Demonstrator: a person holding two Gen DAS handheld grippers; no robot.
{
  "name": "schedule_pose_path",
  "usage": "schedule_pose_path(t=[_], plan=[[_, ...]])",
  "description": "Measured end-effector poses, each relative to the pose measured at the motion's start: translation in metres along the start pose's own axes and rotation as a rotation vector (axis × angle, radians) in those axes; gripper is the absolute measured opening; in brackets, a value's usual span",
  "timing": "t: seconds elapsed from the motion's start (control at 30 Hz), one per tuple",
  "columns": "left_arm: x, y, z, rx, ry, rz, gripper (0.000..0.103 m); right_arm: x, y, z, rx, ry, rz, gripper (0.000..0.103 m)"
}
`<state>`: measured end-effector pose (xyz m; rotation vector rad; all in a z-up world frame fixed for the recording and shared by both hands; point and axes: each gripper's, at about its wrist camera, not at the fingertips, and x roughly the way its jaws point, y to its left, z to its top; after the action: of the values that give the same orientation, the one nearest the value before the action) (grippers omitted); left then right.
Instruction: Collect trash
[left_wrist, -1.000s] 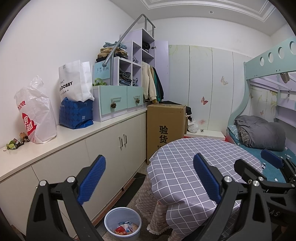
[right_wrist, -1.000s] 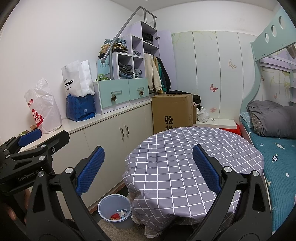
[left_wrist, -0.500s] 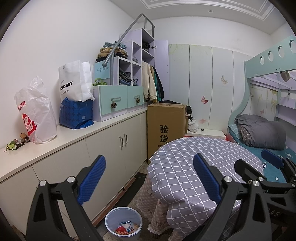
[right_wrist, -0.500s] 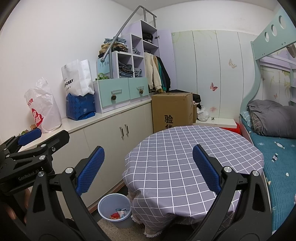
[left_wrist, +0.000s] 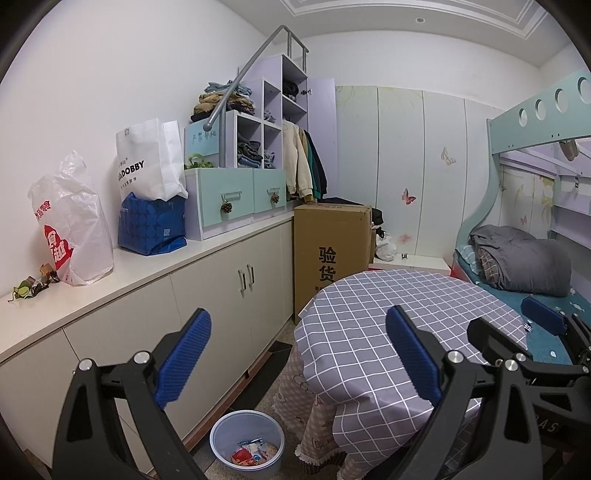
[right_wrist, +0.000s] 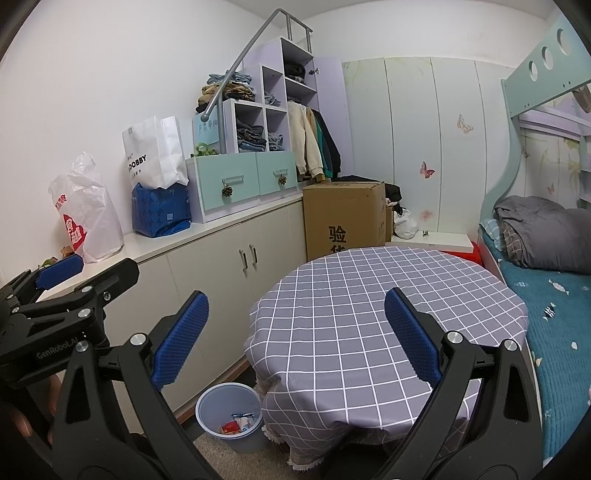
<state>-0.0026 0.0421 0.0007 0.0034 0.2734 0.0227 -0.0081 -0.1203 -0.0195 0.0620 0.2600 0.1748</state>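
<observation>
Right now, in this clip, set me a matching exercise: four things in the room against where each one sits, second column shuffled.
Things:
1. waste bin
2. cardboard box
3. white plastic bag
4. grey bedding

Places:
A. on the bunk bed's lower mattress
B. on the floor between cabinet and round table
C. on the cabinet counter, near the scraps
D. standing on the floor at the cabinet's far end

Pairs: 1-B, 2-D, 3-C, 4-A
</observation>
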Motion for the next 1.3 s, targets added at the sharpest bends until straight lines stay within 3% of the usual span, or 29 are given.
schedule_pose_path(t=[1.3], plan=[[0.004, 0.017, -0.014, 0.017, 0.024, -0.005, 0.094, 0.003, -0.006, -0.009, 0.014, 0.032, 0.02, 0.094]])
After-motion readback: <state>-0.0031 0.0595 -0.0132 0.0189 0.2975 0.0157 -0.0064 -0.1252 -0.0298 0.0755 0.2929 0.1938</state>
